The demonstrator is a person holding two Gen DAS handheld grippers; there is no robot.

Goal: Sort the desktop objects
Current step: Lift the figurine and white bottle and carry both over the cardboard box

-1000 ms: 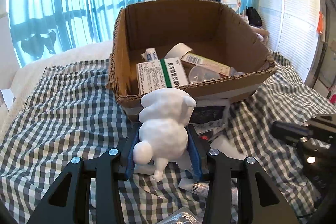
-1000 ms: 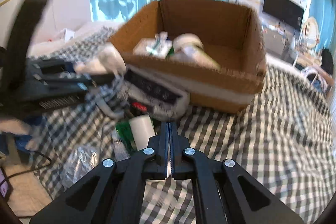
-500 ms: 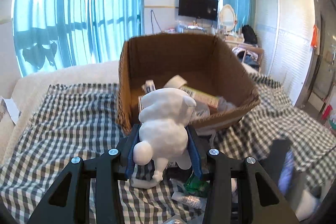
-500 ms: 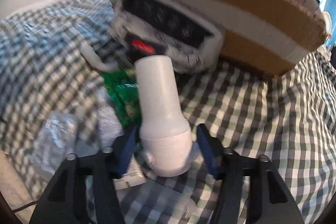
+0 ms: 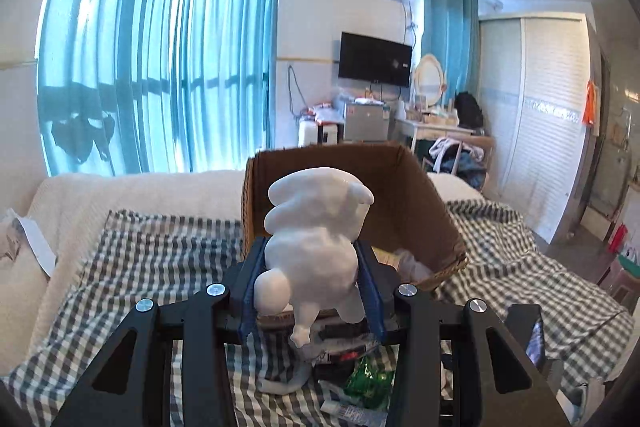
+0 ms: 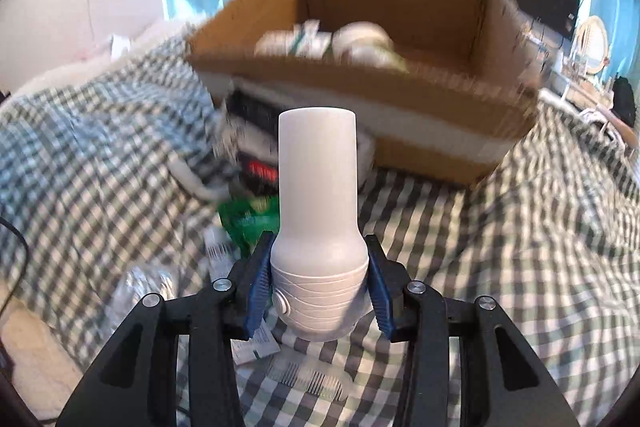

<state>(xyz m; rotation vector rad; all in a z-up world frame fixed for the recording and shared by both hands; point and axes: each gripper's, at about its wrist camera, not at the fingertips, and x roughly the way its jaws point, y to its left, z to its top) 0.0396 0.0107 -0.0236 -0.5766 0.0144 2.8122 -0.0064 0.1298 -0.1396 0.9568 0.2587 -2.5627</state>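
My left gripper (image 5: 312, 291) is shut on a white figurine (image 5: 316, 239) and holds it up in the air in front of the open cardboard box (image 5: 424, 211). My right gripper (image 6: 320, 291) is shut on a white bottle-shaped device (image 6: 318, 211), lifted above the checked cloth, short of the same box (image 6: 400, 99). The box holds medicine packs and a white roll (image 6: 360, 43), blurred in the right wrist view.
Below lie a black remote in plastic wrap (image 6: 256, 163), a green packet (image 6: 248, 223), a clear wrapper (image 6: 140, 291), a small comb (image 6: 312, 383) and a white cable (image 5: 280, 383). The checked cloth (image 6: 520, 267) covers a bed. A phone (image 5: 528, 335) stands at the right.
My left gripper has risen and pulled back with the figurine. My right gripper opened, closed on the white device and lifted it off the cloth.
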